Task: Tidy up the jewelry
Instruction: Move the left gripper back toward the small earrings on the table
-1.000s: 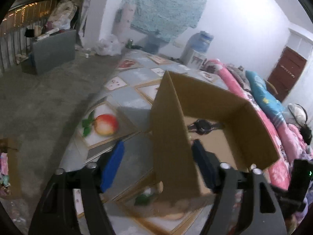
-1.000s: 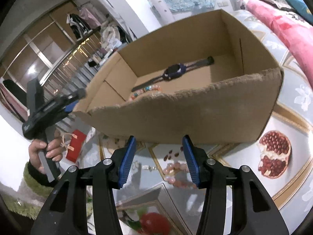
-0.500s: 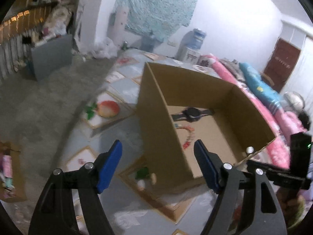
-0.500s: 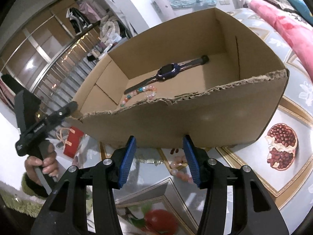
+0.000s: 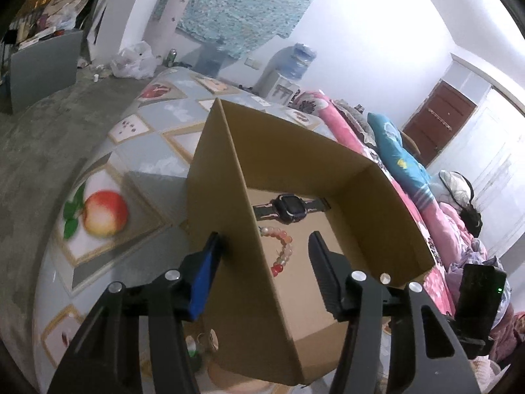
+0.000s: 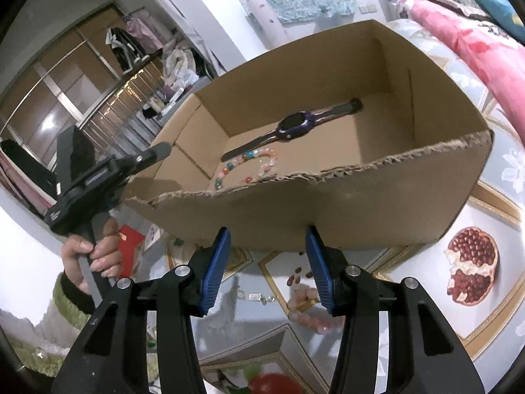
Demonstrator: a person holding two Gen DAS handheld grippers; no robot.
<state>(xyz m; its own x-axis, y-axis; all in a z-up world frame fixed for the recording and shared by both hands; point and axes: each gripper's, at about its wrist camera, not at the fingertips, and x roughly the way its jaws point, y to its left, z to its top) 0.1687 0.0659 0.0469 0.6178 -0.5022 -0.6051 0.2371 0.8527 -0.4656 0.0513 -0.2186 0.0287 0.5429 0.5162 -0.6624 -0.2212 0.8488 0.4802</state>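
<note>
An open cardboard box (image 5: pixel 387 216) (image 6: pixel 361 203) stands on a fruit-print mat. A dark smartwatch (image 5: pixel 290 208) (image 6: pixel 295 126) and a coloured bead bracelet (image 5: pixel 282 249) (image 6: pixel 249 164) lie inside it. My left gripper (image 5: pixel 265 235) straddles the box's near side wall, one finger outside and one inside. Its jaws are closing and the pads are not pressing the wall. My right gripper (image 6: pixel 267 231) hangs open and empty before the box's torn front wall. On the mat under it lie a pink bead bracelet (image 6: pixel 308 305) and a small silver piece (image 6: pixel 259 297).
A person's hand (image 6: pixel 95 256) holds the left gripper's handle (image 6: pixel 98 177) at the box's left corner. Pink and blue bedding (image 5: pixel 403 161) runs along the right. Bare grey floor (image 5: pixel 39 138) lies left of the mat. A red packet (image 6: pixel 129 246) lies beside the box.
The left gripper drew back from the box, then came in again over its side wall, with its jaws narrower now. The right gripper has barely moved.
</note>
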